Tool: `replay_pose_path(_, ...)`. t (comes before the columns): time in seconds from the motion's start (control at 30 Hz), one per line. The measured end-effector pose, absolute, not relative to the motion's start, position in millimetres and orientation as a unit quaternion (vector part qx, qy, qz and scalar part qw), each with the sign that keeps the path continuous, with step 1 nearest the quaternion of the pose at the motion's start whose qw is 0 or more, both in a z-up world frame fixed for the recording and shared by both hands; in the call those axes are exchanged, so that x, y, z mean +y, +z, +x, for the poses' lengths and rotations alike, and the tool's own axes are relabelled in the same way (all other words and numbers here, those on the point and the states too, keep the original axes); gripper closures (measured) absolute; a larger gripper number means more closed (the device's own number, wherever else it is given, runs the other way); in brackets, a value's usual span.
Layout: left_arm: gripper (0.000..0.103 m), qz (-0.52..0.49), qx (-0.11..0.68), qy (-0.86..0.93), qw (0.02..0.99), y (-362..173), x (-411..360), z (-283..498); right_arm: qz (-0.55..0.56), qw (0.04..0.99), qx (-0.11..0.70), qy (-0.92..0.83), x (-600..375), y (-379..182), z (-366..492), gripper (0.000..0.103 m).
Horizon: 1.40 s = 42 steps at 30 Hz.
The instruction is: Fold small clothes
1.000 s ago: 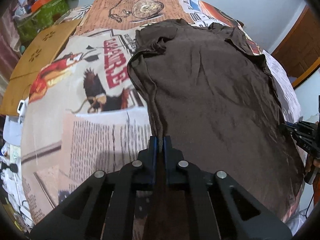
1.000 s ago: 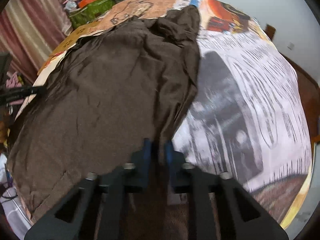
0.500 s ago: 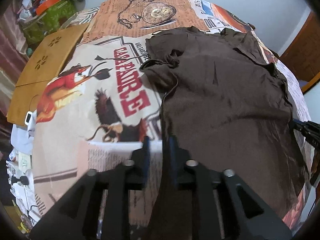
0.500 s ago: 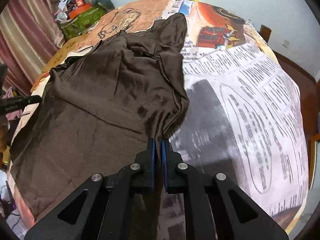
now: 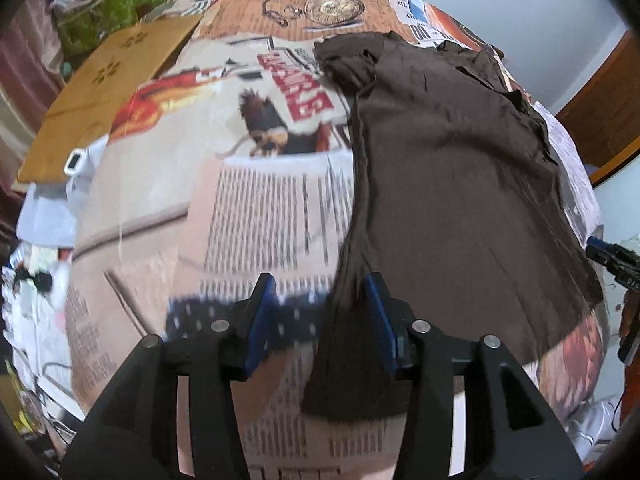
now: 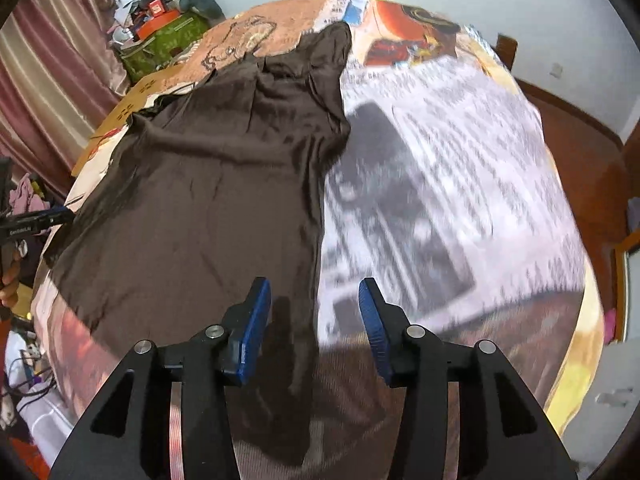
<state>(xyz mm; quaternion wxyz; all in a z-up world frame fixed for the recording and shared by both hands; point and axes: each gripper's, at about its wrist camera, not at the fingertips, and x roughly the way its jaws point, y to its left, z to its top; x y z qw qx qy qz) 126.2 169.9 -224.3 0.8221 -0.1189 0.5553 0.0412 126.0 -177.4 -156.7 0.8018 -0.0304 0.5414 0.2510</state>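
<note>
Newsprint-patterned cloth covers the counter (image 5: 256, 208); from the left wrist, the brown garment (image 5: 452, 184) lies spread flat, its near hem between the left gripper (image 5: 320, 312)'s spread jaws, unpinched. From the right wrist, the right gripper (image 6: 316, 316) also gapes over the hem. Spreading looks finished; next, re-grip an edge to fold.

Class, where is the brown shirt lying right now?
The brown shirt lies spread on the newspaper-print cloth, right of centre in the left view, its near corners between both open grippers.

Brown garment (image 5: 452, 184) on newspaper-print bed (image 5: 256, 208)
</note>
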Motion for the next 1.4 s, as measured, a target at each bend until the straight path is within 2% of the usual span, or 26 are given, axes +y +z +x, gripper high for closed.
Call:
replay_pose_path(0.4, 0.058, -0.133, 0.538, 0.018, 0.832, -224.6, 152.8, 100.7, -0.013, 0.793, 0.550, 0.262, -177.4, -168.6, 91.9, 0.061)
replay_pose_path(0.43, 0.066, -0.128, 0.535, 0.014, 0.835, -223.7, 149.3, 99.8, -0.012, 0.792, 0.550, 0.263, -176.3, -170.4, 90.6, 0.061)
replay_pose_path(0.5, 0.078, -0.128, 0.533, 0.006, 0.837, -222.8, 145.1, 99.2, -0.013, 0.791, 0.548, 0.272, -173.5, -171.3, 88.3, 0.071)
replay_pose_path(0.53, 0.091, -0.127, 0.532, 0.003, 0.837, -222.1, 143.2, 99.9, -0.009, 0.788, 0.548, 0.279, -171.3, -170.7, 88.4, 0.081)
replay_pose_path(0.57, 0.096, -0.126, 0.532, 0.002, 0.837, -221.4, 141.8, 100.6, -0.009, 0.788, 0.548, 0.280, -168.8, -170.3, 88.5, 0.091)
replay_pose_path(0.63, 0.098, -0.119, 0.530, 0.006, 0.839, -218.1, 140.1, 102.1, -0.016, 0.789, 0.544, 0.285, -163.3, -167.8, 88.4, 0.096)
replay_pose_path(0.9, 0.099, -0.134, 0.473, 0.010, 0.871, -169.7, 154.8, 111.0, 0.005, 0.824, 0.486, 0.289, -166.1, -128.7, 99.6, 0.097)
replay_pose_path(1.17, 0.099, -0.119, 0.406, 0.022, 0.906, -112.3, 159.7, 158.2, 0.028, 0.867, 0.408, 0.286, -161.9, -70.0, 144.8, 0.097)
replay_pose_path(1.4, 0.099, -0.108, 0.381, 0.036, 0.918, -92.2, 168.0, 214.0, 0.031, 0.885, 0.366, 0.286, -151.0, -46.9, 186.8, 0.097)
